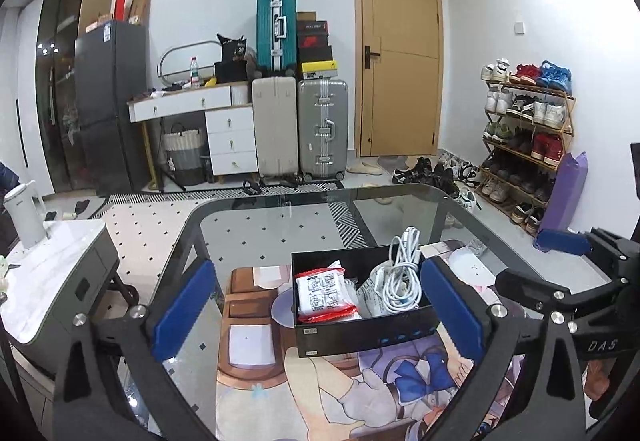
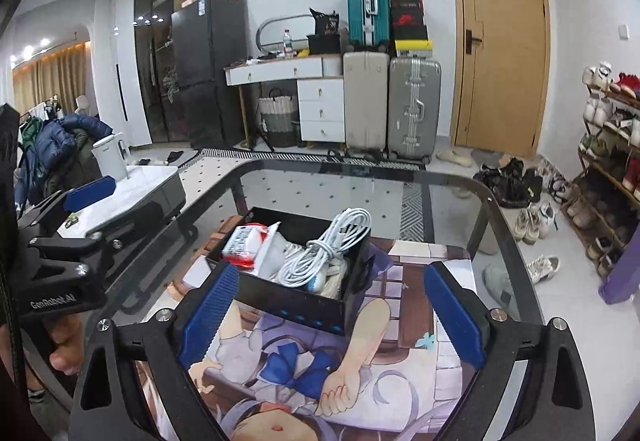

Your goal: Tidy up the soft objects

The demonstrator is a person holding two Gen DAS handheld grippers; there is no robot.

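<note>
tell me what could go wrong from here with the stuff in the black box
1. The coiled white cable is heaped above the black box rim, so a loop may spill out or snag if the box is nudged.
2. The red-and-white packet leans on the contents rather than lying flat, so it might slide out.
3. Both claws are open and empty, the left claw straddling the box; closing carelessly could shove it across the printed mat.

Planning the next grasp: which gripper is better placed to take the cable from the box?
Right, probably. The cable lies on the right side of the box, ahead of the open right gripper. The left gripper, also open, faces the packet.
</note>
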